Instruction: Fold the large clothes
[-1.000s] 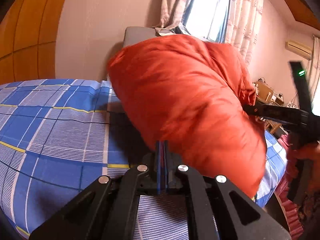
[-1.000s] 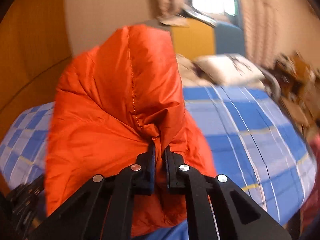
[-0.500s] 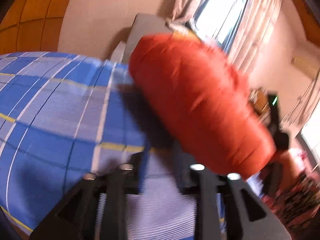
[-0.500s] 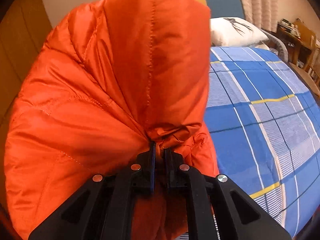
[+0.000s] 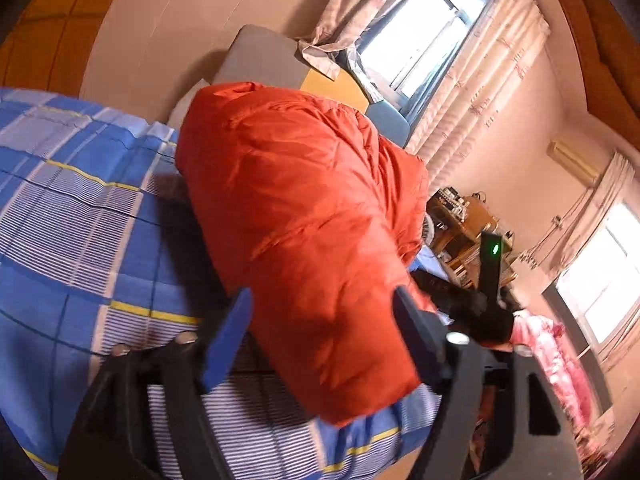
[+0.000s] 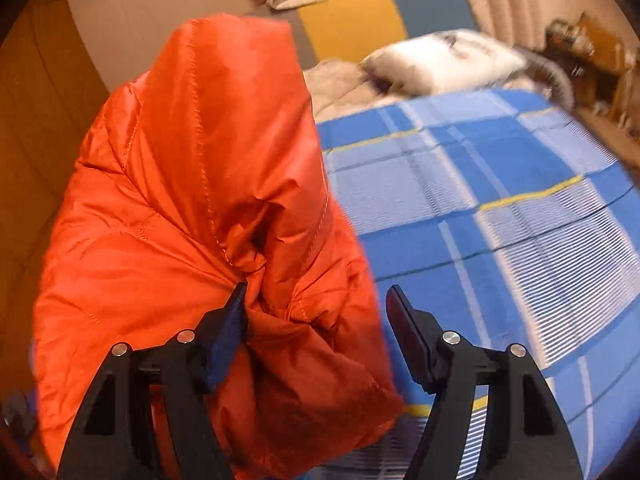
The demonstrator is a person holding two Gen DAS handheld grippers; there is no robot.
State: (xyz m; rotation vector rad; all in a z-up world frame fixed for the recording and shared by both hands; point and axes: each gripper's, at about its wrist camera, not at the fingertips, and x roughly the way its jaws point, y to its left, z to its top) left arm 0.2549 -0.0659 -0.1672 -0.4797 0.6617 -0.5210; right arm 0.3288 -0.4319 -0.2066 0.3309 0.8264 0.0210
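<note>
An orange puffer jacket (image 5: 304, 216) lies bunched in a tall heap on the blue checked bed sheet (image 5: 80, 220). My left gripper (image 5: 322, 304) is open, its jaws wide apart on either side of the jacket's near end. In the right wrist view the jacket (image 6: 200, 220) fills the left half. My right gripper (image 6: 316, 300) is open too, with loose jacket fabric lying between its jaws. The right gripper also shows in the left wrist view (image 5: 460, 300), at the jacket's far right edge.
The bed sheet (image 6: 500, 220) spreads to the right. A white pillow (image 6: 448, 60) and a beige blanket (image 6: 340, 84) lie at the bed's head. A wooden desk (image 5: 468, 220) with clutter and pink fabric (image 5: 548, 352) stand past the bed's edge. Curtained windows (image 5: 420, 36) are behind.
Both grippers have opened and let go of the jacket. The jacket has dropped from being held up to resting on the bed.
</note>
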